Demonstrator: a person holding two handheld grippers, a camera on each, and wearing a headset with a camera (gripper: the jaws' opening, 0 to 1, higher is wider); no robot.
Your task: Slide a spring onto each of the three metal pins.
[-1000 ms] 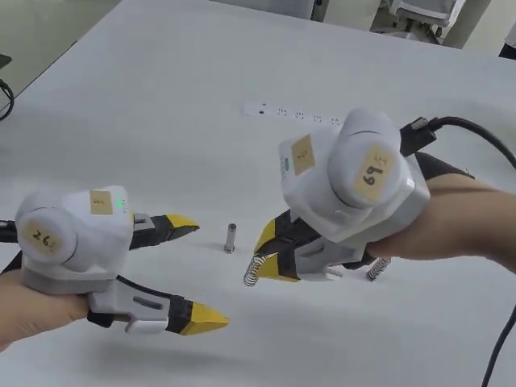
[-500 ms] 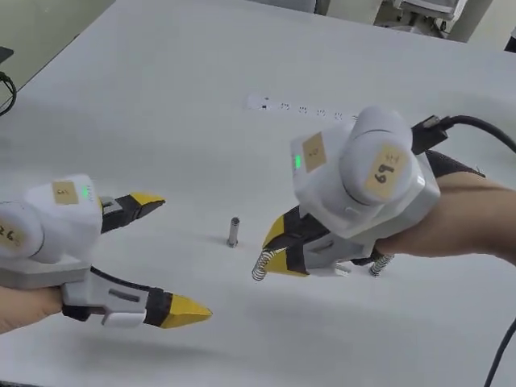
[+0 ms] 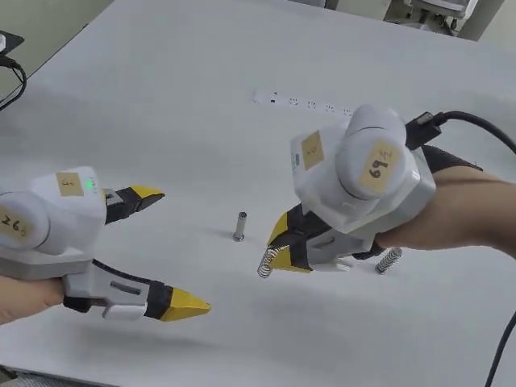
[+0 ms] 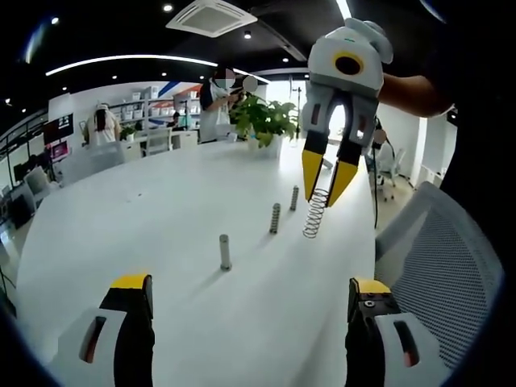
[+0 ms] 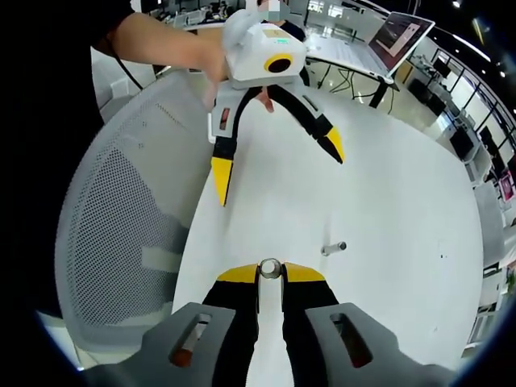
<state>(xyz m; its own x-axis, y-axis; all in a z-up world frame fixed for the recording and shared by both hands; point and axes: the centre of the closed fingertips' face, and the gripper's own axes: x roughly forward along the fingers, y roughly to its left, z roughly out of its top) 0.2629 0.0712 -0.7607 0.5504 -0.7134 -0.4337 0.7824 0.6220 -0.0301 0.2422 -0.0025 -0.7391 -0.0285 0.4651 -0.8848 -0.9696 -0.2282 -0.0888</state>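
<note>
A bare metal pin (image 3: 240,226) stands upright on the white table (image 3: 161,105). My right gripper (image 3: 278,262) is shut on a spring (image 3: 268,264), held just right of and nearer than the pin. From the left gripper view the spring (image 4: 316,214) hangs from the right gripper (image 4: 329,173), beyond the bare pin (image 4: 225,251). Two more springs (image 4: 275,218) (image 4: 294,197) stand upright farther back; one spring (image 3: 389,260) peeks out beside the right hand. My left gripper (image 3: 171,250) is open, left of the pin, holding nothing. The right gripper view has the spring's end (image 5: 270,268) between shut jaws.
A white power strip (image 3: 306,103) lies farther back on the table. A black cable (image 3: 476,129) runs from the right gripper. A mesh office chair (image 5: 121,218) stands at the table's near edge. Bare tabletop spreads to the left and far side.
My left gripper has drawn back to the left, away from the pin, still open. The right gripper keeps the spring near the pin. The head camera has shifted a little.
</note>
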